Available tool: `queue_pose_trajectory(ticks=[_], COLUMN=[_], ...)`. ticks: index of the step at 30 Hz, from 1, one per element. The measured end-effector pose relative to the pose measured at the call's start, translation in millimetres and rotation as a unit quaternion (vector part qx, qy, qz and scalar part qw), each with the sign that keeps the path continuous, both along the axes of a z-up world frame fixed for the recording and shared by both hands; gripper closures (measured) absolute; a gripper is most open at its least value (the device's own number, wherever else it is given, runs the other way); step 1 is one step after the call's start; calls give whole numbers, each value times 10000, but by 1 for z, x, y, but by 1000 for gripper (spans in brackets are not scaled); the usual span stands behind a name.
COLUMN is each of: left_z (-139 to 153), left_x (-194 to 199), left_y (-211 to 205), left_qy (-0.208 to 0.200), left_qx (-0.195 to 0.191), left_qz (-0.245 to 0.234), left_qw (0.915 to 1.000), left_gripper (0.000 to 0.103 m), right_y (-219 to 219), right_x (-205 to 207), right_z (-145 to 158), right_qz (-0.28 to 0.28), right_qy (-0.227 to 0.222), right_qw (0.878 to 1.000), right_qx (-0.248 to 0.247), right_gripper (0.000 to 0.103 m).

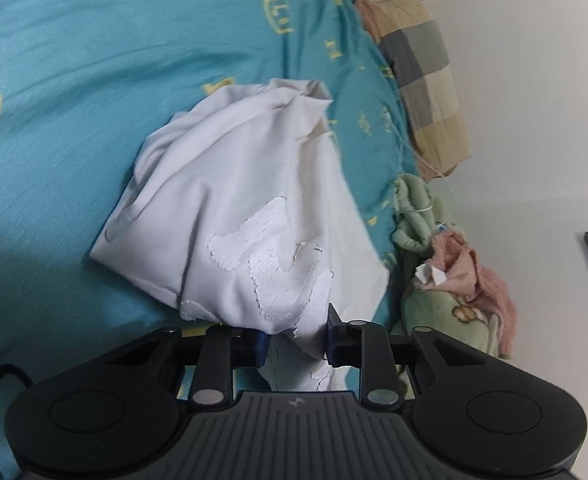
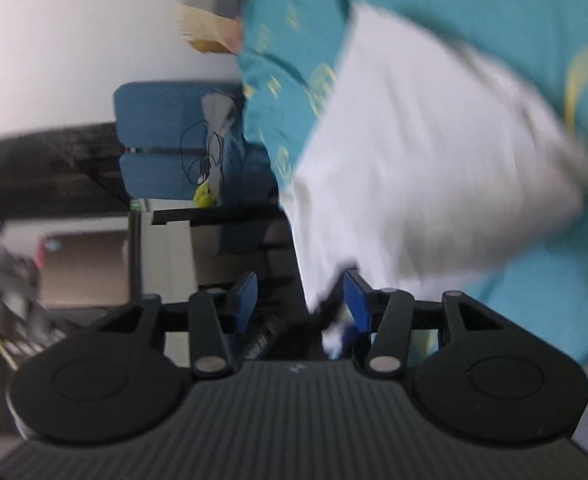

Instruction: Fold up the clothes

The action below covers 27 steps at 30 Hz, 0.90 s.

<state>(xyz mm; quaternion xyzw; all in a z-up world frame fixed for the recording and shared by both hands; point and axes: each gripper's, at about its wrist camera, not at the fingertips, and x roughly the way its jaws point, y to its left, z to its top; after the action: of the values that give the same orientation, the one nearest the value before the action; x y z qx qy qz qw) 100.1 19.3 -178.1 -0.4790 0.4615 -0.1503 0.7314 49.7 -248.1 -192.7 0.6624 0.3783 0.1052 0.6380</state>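
I find no legible text in either view. White cotton garment carries raised white-on-white appliqué shapes, letter-like, which I cannot read. Teal bed cover bears yellow printed motifs, glyph-like, undecipherable to me. Small round emblem on grey ribbed gripper housing: too small to tell. Right wrist view blurred; nothing readable.
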Motion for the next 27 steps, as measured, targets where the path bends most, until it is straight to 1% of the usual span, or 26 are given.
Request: queue_pose_trajectory(ticks=[1,2,3,4,5,7,9,13,15,16,17,18,19,20,21,22,24,25,27], left_z=[3,5,7,9,10,11,12,7,4,2,1,-1,-2,-4,-7,-9,-15,-16,-19], left_x=[1,2,3,4,4,4,5,-3,-4,-5,-5,-6,-6,-6,-6,-7,-6,-6,-7], left_y=[1,3,4,6,8,13,15,29,29,29,30,30,29,29,28,28,26,25,22], left_qy=[-60,-120,-169,-210,-241,-261,-233,-138,-78,-47,-17,27,91,156,253,354,517,555,553], left_qx=[-47,-93,-152,-221,-294,-409,-493,-637,-653,-666,-679,-680,-669,-656,-684,-718,-847,-873,-849], left_qz=[15,30,57,87,112,142,149,168,151,144,139,142,147,153,167,183,175,144,107], left_qw=[10000,9999,9997,9995,9992,9987,9984,9977,9977,9977,9976,9976,9976,9976,9972,9966,9949,9945,9948], left_gripper=[81,81,82,82,82,82,82,82,82,82,83,80,74,71,65,53,38,34,33], right_y=[7,13,19,23,26,27,22,5,0,-2,-3,-4,-5,-6,-5,-6,-8,-10,-17], right_x=[-2,-4,-6,-8,-9,-11,-11,-13,-12,-10,-8,-6,-6,-5,-5,-7,-9,-10,-12], right_z=[-7,-14,-20,-25,-29,-37,-45,-58,-58,-56,-53,-50,-48,-45,-42,-40,-34,-31,-25], right_qz=[-16,-30,-59,-115,-179,-369,-673,-1408,-1641,-1684,-1688,-1691,-1693,-1694,-1694,-1697,-1716,-1722,-1721], right_qy=[114,220,318,405,471,561,654,936,927,895,867,843,822,787,741,682,543,464,309], right_qw=[9996,9985,9971,9958,9948,9931,9914,9840,9813,9813,9818,9820,9820,9821,9823,9826,9829,9832,9838], right_qx=[259,498,687,812,887,961,912,571,393,260,93,-42,-152,-233,-289,-337,-391,-394,-399], right_gripper=[51,43,38,29,26,26,26,27,27,33,44,53,69,77,79,83,85,86,87])
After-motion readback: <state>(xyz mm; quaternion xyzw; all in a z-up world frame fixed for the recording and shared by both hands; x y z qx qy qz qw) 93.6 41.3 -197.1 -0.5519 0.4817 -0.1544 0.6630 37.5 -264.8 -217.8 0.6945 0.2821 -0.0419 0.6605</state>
